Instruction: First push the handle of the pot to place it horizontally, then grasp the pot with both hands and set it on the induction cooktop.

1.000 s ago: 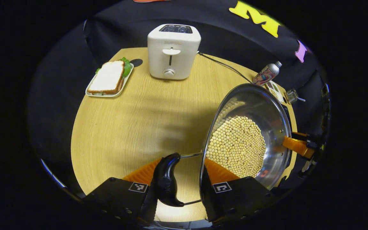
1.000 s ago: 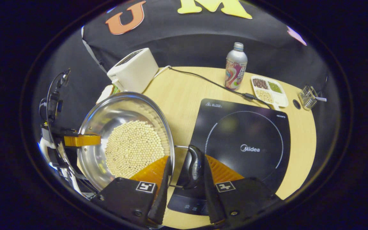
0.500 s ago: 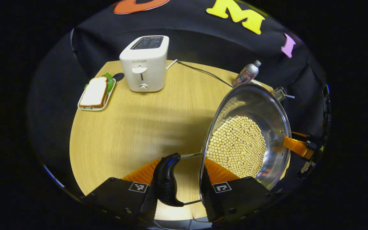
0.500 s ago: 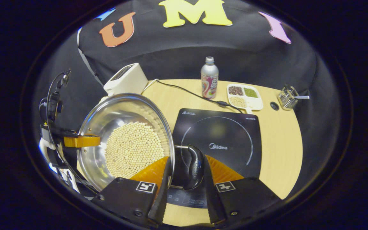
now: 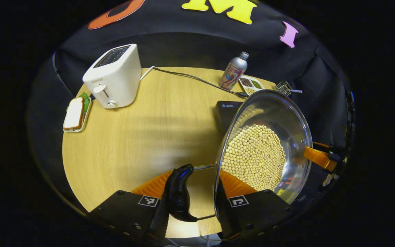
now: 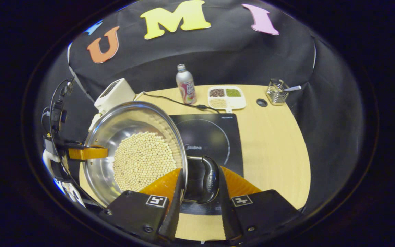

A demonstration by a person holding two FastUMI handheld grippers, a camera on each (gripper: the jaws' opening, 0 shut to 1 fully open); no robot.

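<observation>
Both grippers, left gripper [image 5: 192, 195] & right gripper [image 6: 197, 188], are clamped on the pot [image 6: 135, 151] side handles, w/ the pot carried level above the induction cooktop [image 6: 214, 137] just ahead, so the beans [image 6: 142, 161] don't spill.

Bottle [image 6: 186, 84] left of tray [image 6: 226, 97], behind cooktop [image 6: 214, 137].

Left gripper view close above worktop [image 5: 125, 137], facing toaster [image 5: 113, 77], right gripper view opposite side, facing cooktop [image 6: 214, 137], both sharing pot [image 5: 266, 144], bottle [image 6: 186, 84], toaster.

A white toaster [image 5: 113, 77], sandwich plate [image 5: 75, 114], bottle [image 6: 186, 84] (upright) and divided dish [image 6: 226, 97] sit on the table [image 5: 142, 130].
</observation>
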